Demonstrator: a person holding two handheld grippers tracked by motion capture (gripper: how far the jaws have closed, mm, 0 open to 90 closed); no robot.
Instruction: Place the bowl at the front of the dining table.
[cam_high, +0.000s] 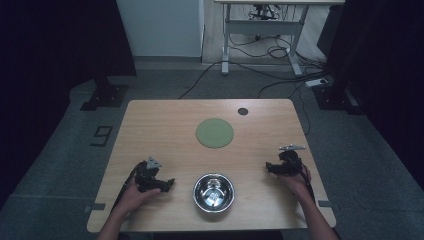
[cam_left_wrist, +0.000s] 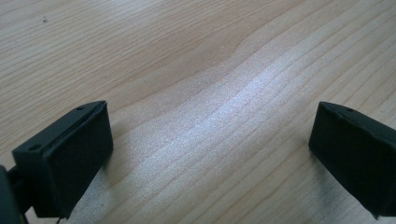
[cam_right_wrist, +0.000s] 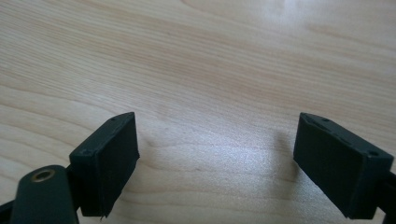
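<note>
Carpet, grey, surrounds a pale wooden table (cam_high: 150, 125) at frame centre. At lower left the left gripper (cam_high: 167, 185) rests on the wood, jaws wide apart and empty. A steel bowl (cam_high: 214, 192) sits at bottom centre, below a green plate (cam_high: 214, 132). At lower right, the right gripper (cam_high: 269, 167) gapes likewise.

Left gripper (cam_left_wrist: 212, 149): jaws spread wide, nothing between them.
Table (cam_left_wrist: 196, 70): pale wood grain, just beneath the jaws.
</note>
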